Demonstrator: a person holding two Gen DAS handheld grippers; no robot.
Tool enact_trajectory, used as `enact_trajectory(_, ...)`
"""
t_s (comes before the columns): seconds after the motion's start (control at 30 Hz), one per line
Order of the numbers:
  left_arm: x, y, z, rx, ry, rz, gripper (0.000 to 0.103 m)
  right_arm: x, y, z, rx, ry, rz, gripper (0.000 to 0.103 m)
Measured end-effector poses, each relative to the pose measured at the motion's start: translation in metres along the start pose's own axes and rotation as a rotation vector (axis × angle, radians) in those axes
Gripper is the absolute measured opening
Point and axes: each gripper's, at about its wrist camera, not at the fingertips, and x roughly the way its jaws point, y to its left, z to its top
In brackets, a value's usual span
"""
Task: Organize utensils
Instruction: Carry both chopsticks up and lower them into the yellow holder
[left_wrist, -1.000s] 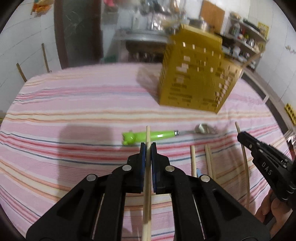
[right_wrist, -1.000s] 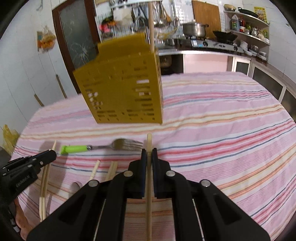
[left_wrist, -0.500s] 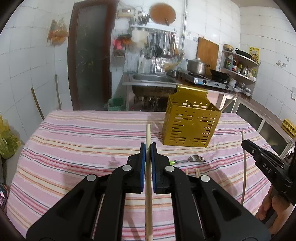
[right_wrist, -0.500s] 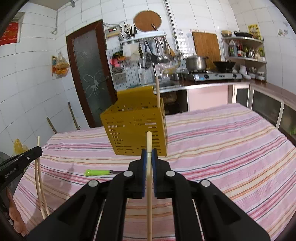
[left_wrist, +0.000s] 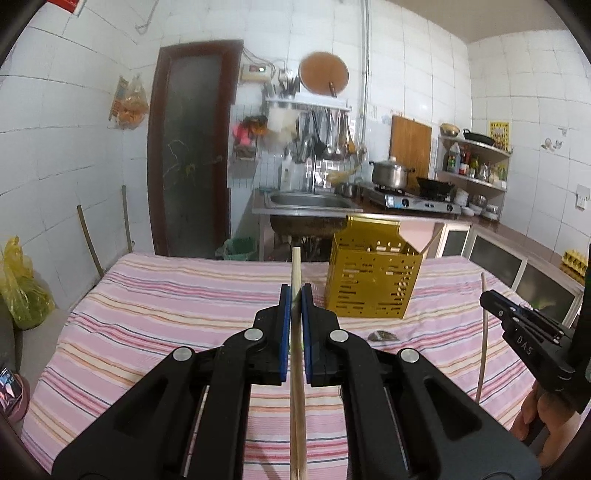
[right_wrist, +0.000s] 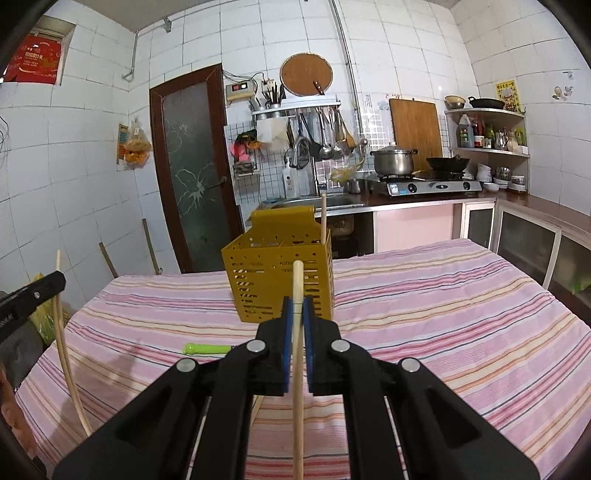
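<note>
1. Left wrist view: my left hand-held gripper (left_wrist: 295, 291) is clamped on a wooden chopstick (left_wrist: 296, 354), its blue pads (left_wrist: 283, 332) pressed to either side of the stick, whose tip pokes out past the fingertips.
2. The yellow perforated utensil holder (left_wrist: 371, 284) stands upright on the desk (left_wrist: 166, 306), which is covered in a pink striped cloth; it sits ahead and to the right of that chopstick tip.
3. A metal fork head (left_wrist: 383, 335) lies on the cloth just in front of the holder.
4. My right hand-held gripper (left_wrist: 524, 325) shows at the right edge, to the right of the holder, with a thin chopstick (left_wrist: 482, 332) running nearly upright beside it.
5. Right wrist view: my right hand-held gripper (right_wrist: 297, 301) is closed on its own wooden chopstick (right_wrist: 297, 350), tip pointing at the holder (right_wrist: 280, 277).
6. One chopstick (right_wrist: 323, 218) already stands upright in the holder's right-hand corner.
7. The fork's green handle (right_wrist: 207, 348) lies on the cloth in front and left of the holder.
8. My left hand-held gripper (right_wrist: 33, 295) appears at the left edge, well apart from the holder, with a curved-looking chopstick (right_wrist: 64, 350).
</note>
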Motion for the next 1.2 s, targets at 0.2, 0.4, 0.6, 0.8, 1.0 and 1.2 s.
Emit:
enact_trajectory(0.2,-0.006,0.001,0.012,-0.013,-0.035,-0.002,0.004,-0.006,-0.004,0.011,-0.005,-0.036,-0.001,0.006)
enact_trajectory(0.4,-0.002,0.001,0.016,-0.021,-0.047,-0.007,0.004,-0.004,-0.004,0.016,-0.007,-0.049,-0.002,0.006)
enact_trajectory(0.6,0.010,0.002,0.024,-0.016,-0.025,-0.007,0.004,0.002,-0.005,0.018,-0.006,-0.038,0.003,0.006)
enact_trajectory(0.8,0.019,-0.006,0.038,-0.010,-0.041,-0.025,0.004,0.013,-0.007,0.025,0.010,-0.042,0.012,0.006)
enact_trajectory(1.0,0.034,-0.021,0.069,0.000,-0.093,-0.050,0.004,0.018,-0.001,0.056,0.001,-0.109,0.026,0.006)
enact_trajectory(1.2,0.065,-0.048,0.123,0.017,-0.188,-0.090,0.004,0.035,0.011,0.110,-0.021,-0.212,0.031,0.006)
